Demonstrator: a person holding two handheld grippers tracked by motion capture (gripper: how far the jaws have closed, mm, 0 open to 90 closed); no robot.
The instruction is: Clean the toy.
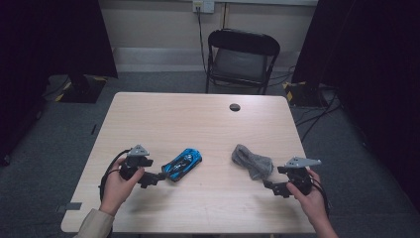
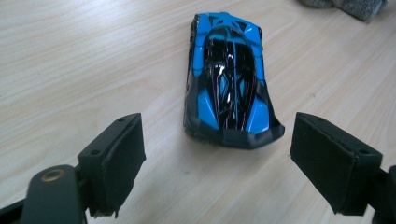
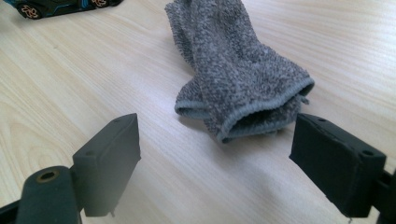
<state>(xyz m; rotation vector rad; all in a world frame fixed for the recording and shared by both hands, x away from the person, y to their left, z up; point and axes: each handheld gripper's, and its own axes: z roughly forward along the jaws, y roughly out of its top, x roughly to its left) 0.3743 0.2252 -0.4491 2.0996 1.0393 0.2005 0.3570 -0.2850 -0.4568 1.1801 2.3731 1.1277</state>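
High view: both hands are lining up for pickups. left gripper (image 1: pixel 159 176) is sitting just beside the near end of the blue toy car (image 1: pixel 183 163), right gripper (image 1: pixel 272 187) just short of the grey cloth (image 1: pixel 252 161). Table (image 1: pixel 198 119) is offering plenty of bare room ahead; near edge is running close behind both hands

Left gripper view: jaws are standing wide, nothing between them, car nose just ahead of the gap. Next it's needing a short push forward, then a squeeze across the body

Right gripper view: jaws are wide and empty, cloth's folded end lying just ahead; same advance-and-close looks likely
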